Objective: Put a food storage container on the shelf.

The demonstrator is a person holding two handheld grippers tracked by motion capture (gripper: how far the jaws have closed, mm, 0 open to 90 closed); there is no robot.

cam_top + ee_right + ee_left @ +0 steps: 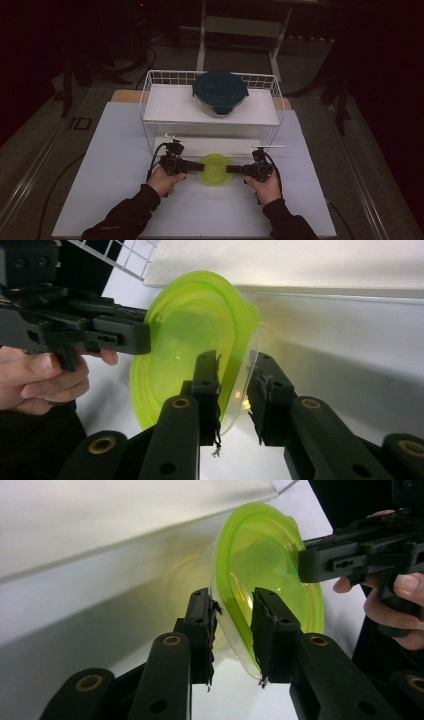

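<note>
High view shows a lime-green lidded container (pixel 215 169) sitting on the pale table (pixel 115 165) just in front of a white wire basket (pixel 150 100), caught between the left gripper (pixel 196 166) and the right gripper (pixel 232 169), which come at it level from opposite sides with both forearms angled inward from the bottom edge. Left gripper view has that gripper's pads (pixel 265 625) clamped on the container's rim, and the right gripper view shows its pads (pixel 210 385) pinching the opposite rim. A dark-lidded glass container (pixel 220 92) rests on the basket's upper shelf, well apart.
</note>
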